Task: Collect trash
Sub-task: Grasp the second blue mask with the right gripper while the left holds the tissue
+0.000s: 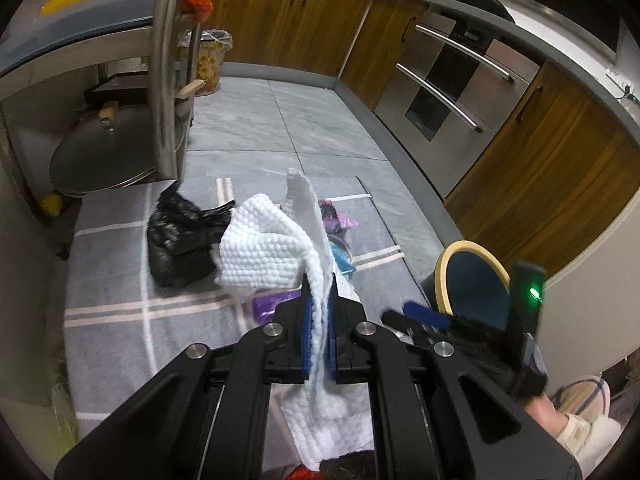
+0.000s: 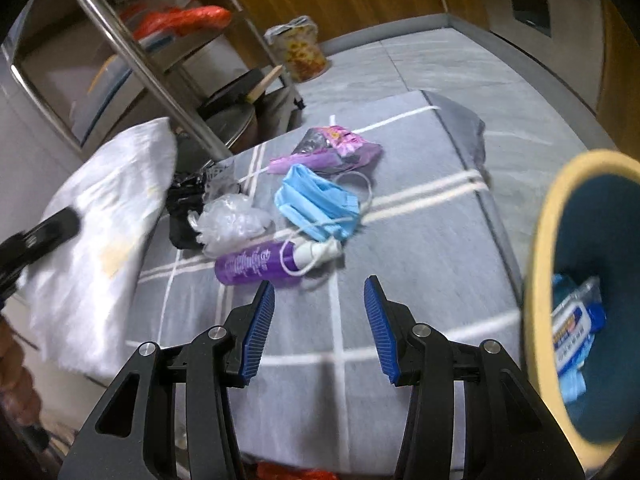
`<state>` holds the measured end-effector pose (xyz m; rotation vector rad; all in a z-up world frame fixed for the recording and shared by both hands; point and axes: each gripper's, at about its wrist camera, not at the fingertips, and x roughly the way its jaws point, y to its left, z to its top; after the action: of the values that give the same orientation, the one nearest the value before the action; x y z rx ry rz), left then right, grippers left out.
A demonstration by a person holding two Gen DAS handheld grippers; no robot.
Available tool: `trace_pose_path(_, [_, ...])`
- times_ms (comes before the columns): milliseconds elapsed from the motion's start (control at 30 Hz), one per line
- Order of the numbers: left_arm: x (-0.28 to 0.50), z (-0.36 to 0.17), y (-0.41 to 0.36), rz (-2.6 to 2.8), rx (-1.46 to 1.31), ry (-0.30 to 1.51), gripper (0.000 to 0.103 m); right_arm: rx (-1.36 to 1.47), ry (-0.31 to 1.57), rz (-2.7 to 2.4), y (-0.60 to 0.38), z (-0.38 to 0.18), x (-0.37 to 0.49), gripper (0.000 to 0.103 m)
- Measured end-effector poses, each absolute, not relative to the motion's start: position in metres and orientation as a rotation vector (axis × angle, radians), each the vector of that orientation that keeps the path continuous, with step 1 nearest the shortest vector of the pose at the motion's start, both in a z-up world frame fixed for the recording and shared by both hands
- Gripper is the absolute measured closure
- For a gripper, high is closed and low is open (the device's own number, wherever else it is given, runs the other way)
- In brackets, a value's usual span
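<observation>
Trash spread over a grey-clothed desk (image 2: 420,240), some of it already lifted or binned.

Nearest, left hand-held gripper (image 1: 319,328) clamped tight on a white paper towel (image 1: 264,248), blue pads pressed flat on the sheet, held up above the near edge of the desk; seen as a blurred white sheet (image 2: 100,232) in the right wrist view.

Right hand-held gripper (image 2: 319,328) spread wide with nothing between its blue pads, hovering over the near edge of the desk.

Off the right edge, a blue bin with a cream rim (image 2: 540,264), tilted toward the camera, blue-and-white wrappers (image 2: 576,320) inside.

Just past the right gripper, purple bottle with a white cap (image 2: 256,262) lying on its side, a white elastic loop draped over it.

Beyond it, crumpled clear plastic (image 2: 230,222) touching a black plastic bag (image 2: 184,208) toward the left edge.

Mid-desk, blue face mask (image 2: 320,200), crumpled.

Toward the far edge, purple and pink wrapper (image 2: 336,146) on the cloth.

Further off, on the floor, a lined flower-patterned bin (image 2: 300,50).
</observation>
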<state>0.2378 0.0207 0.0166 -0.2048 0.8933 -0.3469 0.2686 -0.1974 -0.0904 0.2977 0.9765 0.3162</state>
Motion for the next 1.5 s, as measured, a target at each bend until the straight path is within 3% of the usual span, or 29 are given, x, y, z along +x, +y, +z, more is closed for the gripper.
trace_pose_path(600, [0.237, 0.028, 0.056, -0.299, -0.317, 0.863, 0.097, -0.104, 1.004, 0.368, -0.118, -0.105, 0.358, 0.057])
trace_pose_path(667, [0.239, 0.028, 0.058, -0.293, -0.321, 0.865, 0.098, -0.121, 1.021, 0.360, -0.115, -0.113, 0.362, 0.062])
trace_pose_path(733, [0.241, 0.027, 0.058, -0.288, -0.323, 0.869, 0.097, -0.115, 1.042, 0.352, -0.117, -0.121, 0.365, 0.087])
trace_pose_path(833, [0.244, 0.026, 0.056, -0.289, -0.330, 0.872, 0.097, -0.105, 1.027, 0.346, -0.121, -0.120, 0.360, 0.096])
trace_pose_path(1500, [0.246, 0.054, -0.005, -0.367, -0.286, 0.819, 0.097, 0.173, 0.794, 0.375, -0.205, -0.015, 0.283, 0.099])
